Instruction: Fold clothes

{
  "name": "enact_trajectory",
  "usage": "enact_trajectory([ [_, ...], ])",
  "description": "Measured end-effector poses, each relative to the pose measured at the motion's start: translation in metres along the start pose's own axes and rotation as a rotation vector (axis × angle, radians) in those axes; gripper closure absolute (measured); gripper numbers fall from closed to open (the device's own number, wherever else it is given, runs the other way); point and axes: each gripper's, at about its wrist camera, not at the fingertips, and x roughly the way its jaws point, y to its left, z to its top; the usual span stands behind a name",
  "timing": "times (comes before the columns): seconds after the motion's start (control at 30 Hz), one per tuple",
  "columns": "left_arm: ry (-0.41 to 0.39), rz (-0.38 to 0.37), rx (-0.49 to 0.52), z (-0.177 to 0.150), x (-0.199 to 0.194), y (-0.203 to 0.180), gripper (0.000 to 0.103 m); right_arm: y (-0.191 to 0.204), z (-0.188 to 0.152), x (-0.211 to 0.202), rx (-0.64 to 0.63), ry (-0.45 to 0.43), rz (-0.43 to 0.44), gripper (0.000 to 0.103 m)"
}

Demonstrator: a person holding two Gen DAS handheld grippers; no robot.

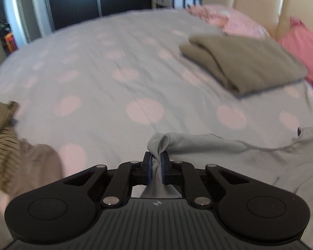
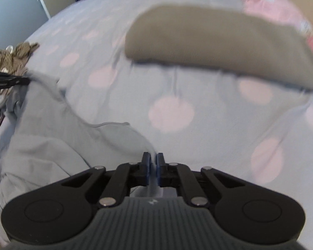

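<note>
A light grey garment (image 1: 219, 145) stretches between both grippers just above the bed. My left gripper (image 1: 155, 156) is shut on a bunched corner of it. In the right wrist view the same grey garment (image 2: 52, 137) drapes to the left, and my right gripper (image 2: 153, 158) is shut on a thin edge of it. The left gripper's fingers (image 2: 8, 81) show at the far left of that view, holding the cloth's other end. A folded tan garment (image 1: 244, 62) (image 2: 215, 39) lies flat further up the bed.
The bed cover (image 1: 114, 73) is pale grey with pink dots. A heap of brown striped and beige clothes (image 1: 8, 143) (image 2: 14, 56) sits at the left. Pink pillows (image 1: 302, 48) and a cream headboard (image 1: 260, 0) stand at the far right.
</note>
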Motion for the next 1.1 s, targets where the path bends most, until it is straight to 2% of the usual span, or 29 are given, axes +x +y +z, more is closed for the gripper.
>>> enact_trajectory([
  [0.17,-0.148,0.029,-0.046,0.009,-0.084,0.005,0.097,0.01,0.016,-0.045,-0.021,-0.154,-0.063,0.096],
  [0.37,-0.39,0.038,-0.063,0.019,-0.207,-0.004,0.097,0.029,0.046,-0.151,-0.076,-0.439,-0.118,0.096],
  [0.47,-0.494,0.044,-0.054,0.021,-0.268,-0.015,0.097,0.041,0.062,-0.208,-0.123,-0.55,-0.157,0.096],
  [0.63,-0.639,0.075,-0.023,0.02,-0.359,-0.043,0.098,0.06,0.078,-0.296,-0.18,-0.685,-0.2,0.096],
  [0.87,-0.795,0.126,0.032,0.013,-0.457,-0.074,0.098,0.089,0.066,-0.404,-0.302,-0.8,-0.234,0.096],
  [1.1,-0.911,0.169,0.061,-0.016,-0.517,-0.106,0.098,0.113,0.019,-0.472,-0.356,-0.923,-0.259,0.097],
])
